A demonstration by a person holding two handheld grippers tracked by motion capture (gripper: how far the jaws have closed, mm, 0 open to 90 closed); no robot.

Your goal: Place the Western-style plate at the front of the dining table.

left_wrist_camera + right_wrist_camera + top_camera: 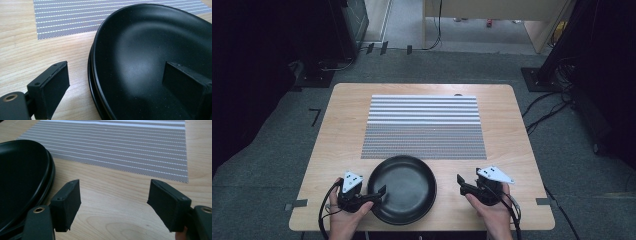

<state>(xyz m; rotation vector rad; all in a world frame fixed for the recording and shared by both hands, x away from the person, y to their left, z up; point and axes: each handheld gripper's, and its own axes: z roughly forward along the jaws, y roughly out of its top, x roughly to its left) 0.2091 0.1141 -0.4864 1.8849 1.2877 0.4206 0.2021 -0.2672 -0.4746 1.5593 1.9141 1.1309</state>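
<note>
One counter point(337, 150), of pale wood.

One mat point(424, 127) on it, striped grey and white.

One black pan point(402, 189), round and shallow. In both gripper views its edge shows a doubled line, so whether it is a single pan or two stacked cannot be told.

Two grippers: the left gripper point(371, 194) and the right gripper point(461, 182), one in each hand. Each has two black fingers point(68, 202), four in all. Each carries one grey three-cornered plate, two in all, and one trailing cable.

Two hands: the left hand point(346, 218) and the right hand point(495, 216).
</note>
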